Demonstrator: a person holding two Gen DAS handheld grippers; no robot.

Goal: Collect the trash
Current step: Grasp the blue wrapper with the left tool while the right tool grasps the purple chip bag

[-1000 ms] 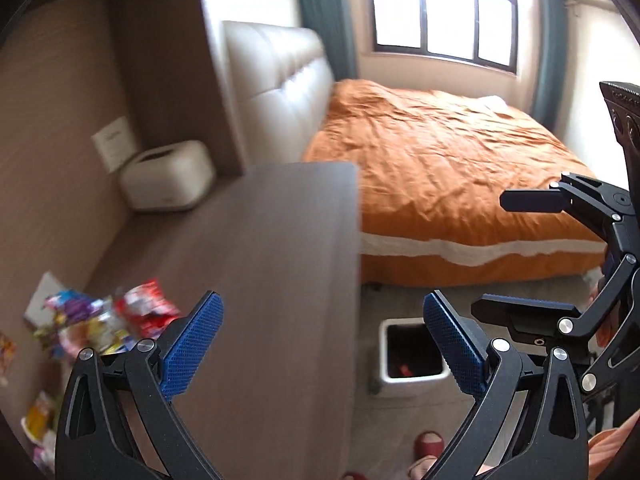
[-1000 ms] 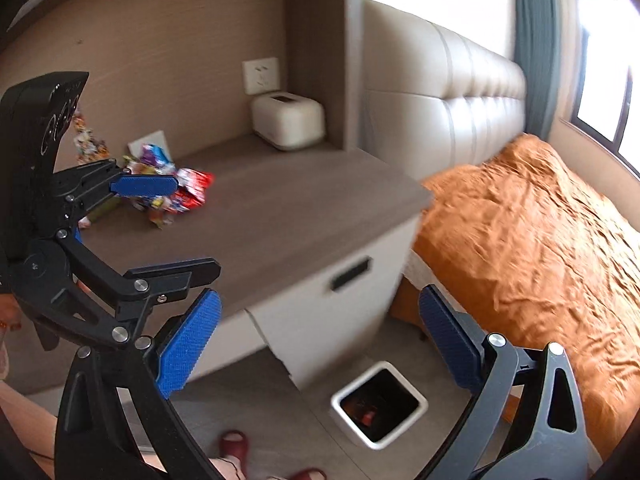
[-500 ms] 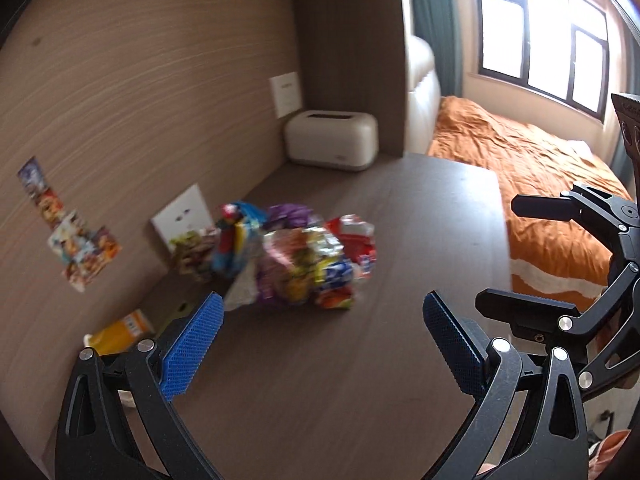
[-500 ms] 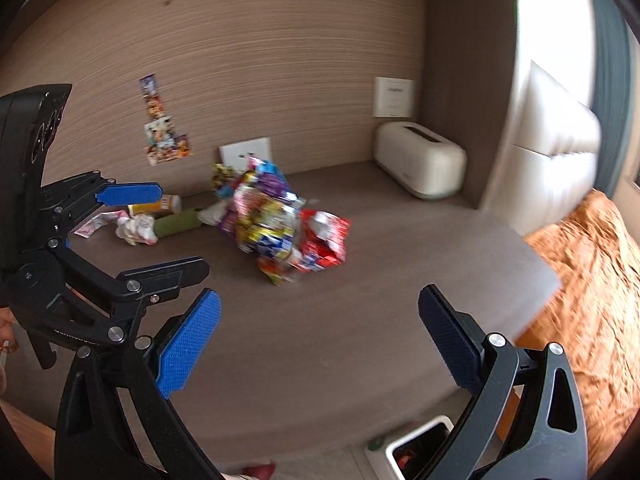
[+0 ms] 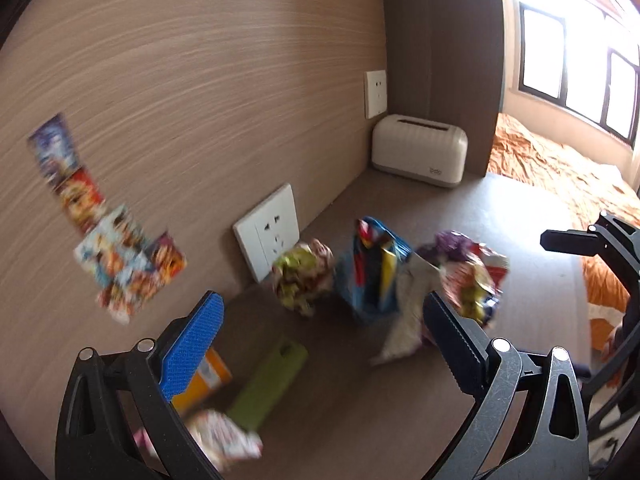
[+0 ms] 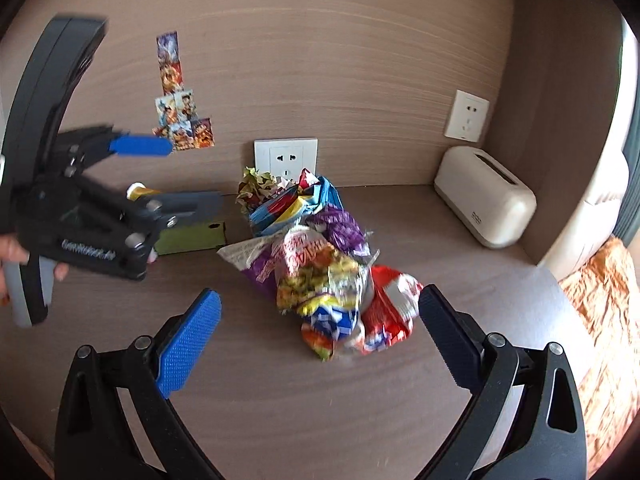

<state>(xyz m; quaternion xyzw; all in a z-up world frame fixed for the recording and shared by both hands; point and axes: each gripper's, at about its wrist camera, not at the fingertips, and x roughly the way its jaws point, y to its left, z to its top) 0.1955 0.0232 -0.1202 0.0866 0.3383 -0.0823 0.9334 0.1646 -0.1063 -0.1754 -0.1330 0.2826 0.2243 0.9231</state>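
Note:
A heap of crumpled snack wrappers (image 6: 320, 264) lies on the brown desk top (image 6: 460, 280) by the wall; its front holds a red packet (image 6: 390, 308), its back a blue bag (image 5: 374, 268). My right gripper (image 6: 316, 340) hovers just in front of the heap, open and holding nothing. My left gripper (image 5: 320, 344) is open too, hanging over the left end of the desk; from the right wrist it shows at the left (image 6: 176, 174). Under it lie a green box (image 5: 268, 384), an orange carton (image 5: 204, 376) and a crumpled wrapper (image 5: 222, 438).
A cream tissue box (image 6: 486, 196) stands at the desk's far right corner. A white socket plate (image 6: 286, 158) leans against the wall behind the heap. Stickers (image 6: 180, 108) are on the wall. An orange bed (image 5: 560, 168) lies beyond the desk.
Both views have swung from the bed and floor bin to the desk. Both grippers have come closer to the wrappers, the left one moving over the left end. Both stayed open.

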